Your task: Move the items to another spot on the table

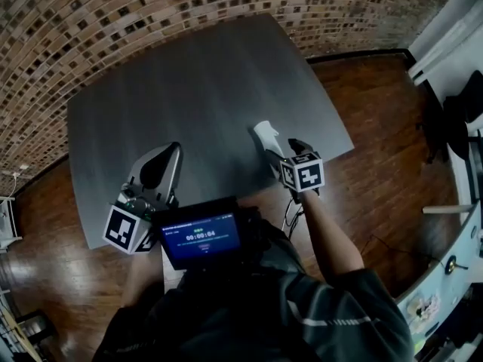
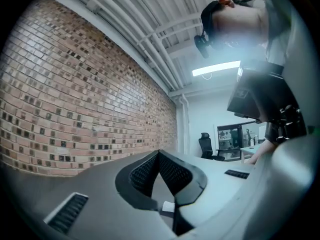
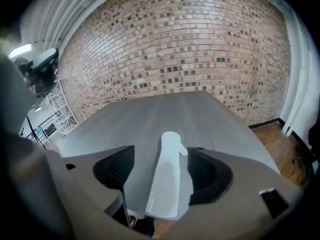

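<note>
A white spray-type bottle (image 1: 266, 136) lies on the grey table (image 1: 189, 81) near its front right edge. My right gripper (image 1: 281, 151) is around it. In the right gripper view the bottle (image 3: 167, 179) lies lengthwise between the two pads, its nozzle pointing away. A strip of table shows between the bottle and the left pad, so the right gripper (image 3: 161, 171) is open. My left gripper (image 1: 172, 153) rests over the front left of the table. In its own view the left gripper (image 2: 159, 154) is shut, tips meeting, with nothing between them.
A brick wall (image 3: 175, 44) runs behind the table. Wooden floor (image 1: 385, 127) lies to the right, past the table's corner (image 1: 349, 143). A small screen (image 1: 201, 238) is mounted on the person's chest. A dark chair (image 1: 462, 115) stands at the far right.
</note>
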Demonstrator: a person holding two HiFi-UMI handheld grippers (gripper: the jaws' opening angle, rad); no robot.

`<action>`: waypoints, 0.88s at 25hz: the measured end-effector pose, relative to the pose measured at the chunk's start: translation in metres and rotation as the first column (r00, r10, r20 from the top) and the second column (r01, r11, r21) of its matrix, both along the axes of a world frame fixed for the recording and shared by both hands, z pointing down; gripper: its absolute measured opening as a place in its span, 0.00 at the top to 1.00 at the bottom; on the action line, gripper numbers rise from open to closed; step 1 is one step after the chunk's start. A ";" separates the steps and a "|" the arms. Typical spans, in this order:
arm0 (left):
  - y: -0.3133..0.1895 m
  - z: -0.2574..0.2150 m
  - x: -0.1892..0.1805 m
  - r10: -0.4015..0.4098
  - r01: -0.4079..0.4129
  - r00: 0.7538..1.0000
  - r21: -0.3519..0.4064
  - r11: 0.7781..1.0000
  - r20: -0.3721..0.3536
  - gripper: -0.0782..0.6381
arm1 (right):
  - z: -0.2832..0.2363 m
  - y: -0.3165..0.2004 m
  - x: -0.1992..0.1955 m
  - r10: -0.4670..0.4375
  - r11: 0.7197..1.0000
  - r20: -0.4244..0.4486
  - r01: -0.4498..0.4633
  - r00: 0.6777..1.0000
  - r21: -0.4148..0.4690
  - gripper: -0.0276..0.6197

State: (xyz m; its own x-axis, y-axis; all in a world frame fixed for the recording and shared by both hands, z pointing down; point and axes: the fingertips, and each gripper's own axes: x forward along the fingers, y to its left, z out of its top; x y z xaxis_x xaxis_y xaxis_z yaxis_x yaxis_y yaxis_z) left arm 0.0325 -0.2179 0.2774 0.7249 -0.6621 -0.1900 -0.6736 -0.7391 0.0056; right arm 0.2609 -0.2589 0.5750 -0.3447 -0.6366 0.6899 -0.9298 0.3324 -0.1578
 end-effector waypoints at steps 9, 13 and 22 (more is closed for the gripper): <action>-0.024 0.010 0.008 -0.058 0.059 0.998 -0.018 0.998 0.025 0.90 | 0.071 -0.008 -0.002 -0.076 0.979 -0.054 0.064 0.996 -0.193 0.43; -0.032 0.019 0.010 -0.070 0.072 0.997 -0.043 0.997 0.041 0.90 | 0.090 -0.011 -0.004 -0.099 0.969 -0.070 0.080 0.993 -0.236 0.43; -0.042 0.023 0.009 -0.105 0.108 0.993 -0.056 0.993 0.052 0.90 | 0.106 -0.014 -0.007 -0.107 0.953 -0.080 0.080 0.991 -0.292 0.52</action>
